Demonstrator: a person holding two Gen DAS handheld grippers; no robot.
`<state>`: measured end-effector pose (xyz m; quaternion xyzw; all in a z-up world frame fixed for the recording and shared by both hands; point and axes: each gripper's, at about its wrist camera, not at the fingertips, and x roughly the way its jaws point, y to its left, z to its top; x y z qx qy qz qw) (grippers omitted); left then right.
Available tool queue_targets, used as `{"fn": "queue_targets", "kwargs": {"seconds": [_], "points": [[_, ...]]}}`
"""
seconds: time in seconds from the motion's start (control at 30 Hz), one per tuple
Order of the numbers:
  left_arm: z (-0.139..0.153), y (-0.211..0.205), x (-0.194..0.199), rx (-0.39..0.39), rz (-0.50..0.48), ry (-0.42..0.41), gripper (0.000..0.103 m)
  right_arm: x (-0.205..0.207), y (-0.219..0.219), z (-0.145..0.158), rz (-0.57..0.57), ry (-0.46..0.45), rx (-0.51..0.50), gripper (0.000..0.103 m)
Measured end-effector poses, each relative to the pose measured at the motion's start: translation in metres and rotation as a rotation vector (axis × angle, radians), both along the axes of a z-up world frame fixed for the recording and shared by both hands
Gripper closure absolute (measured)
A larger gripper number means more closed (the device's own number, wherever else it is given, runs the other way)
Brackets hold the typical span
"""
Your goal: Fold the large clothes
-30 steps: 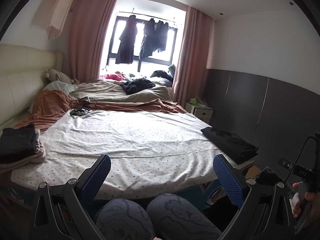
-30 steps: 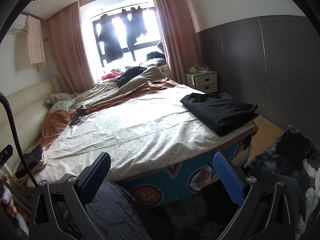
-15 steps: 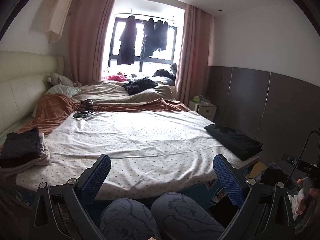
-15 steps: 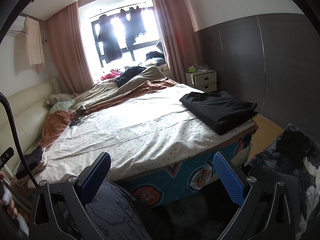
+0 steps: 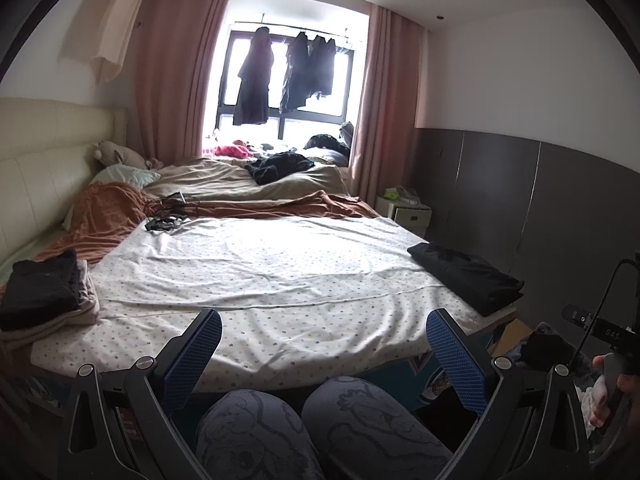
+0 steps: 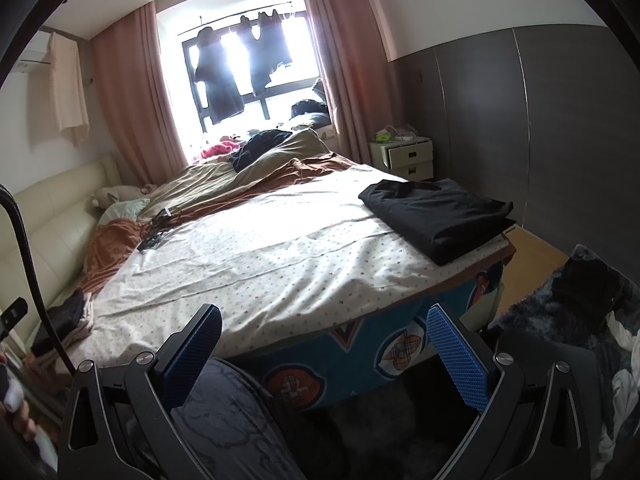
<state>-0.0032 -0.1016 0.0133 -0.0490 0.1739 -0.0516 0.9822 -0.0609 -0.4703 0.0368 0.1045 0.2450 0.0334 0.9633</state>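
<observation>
A folded black garment [image 5: 468,276] lies at the bed's right corner; it also shows in the right wrist view [image 6: 436,212]. A stack of folded clothes, black on top of beige [image 5: 40,296], sits at the bed's left edge and shows dimly in the right wrist view [image 6: 68,316]. A heap of dark unfolded clothes [image 6: 580,304] lies on the floor at the right. My left gripper [image 5: 324,344] is open and empty, held off the bed above my knees. My right gripper [image 6: 324,344] is open and empty, in front of the bed's near edge.
The bed [image 5: 280,272] has a white dotted sheet; brown and beige blankets [image 5: 248,188] are bunched at its far side with cables [image 5: 168,216]. A white nightstand [image 6: 404,156] stands by the grey wall. Dark clothes [image 5: 256,84] hang at the window.
The left wrist view has tilted up slightly, so the bed sits lower in frame. The right wrist view has barely shifted. Both grippers stay open and empty.
</observation>
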Motion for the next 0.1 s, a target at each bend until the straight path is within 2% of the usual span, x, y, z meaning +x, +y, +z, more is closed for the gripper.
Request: {"fn": "queue_targets", "kwargs": {"seconds": [0.1], "points": [[0.0004,0.0003,-0.0036,0.000,-0.003,0.001,0.001,-0.0056,0.0001,-0.0015,-0.001,0.002,0.001,0.000]]}}
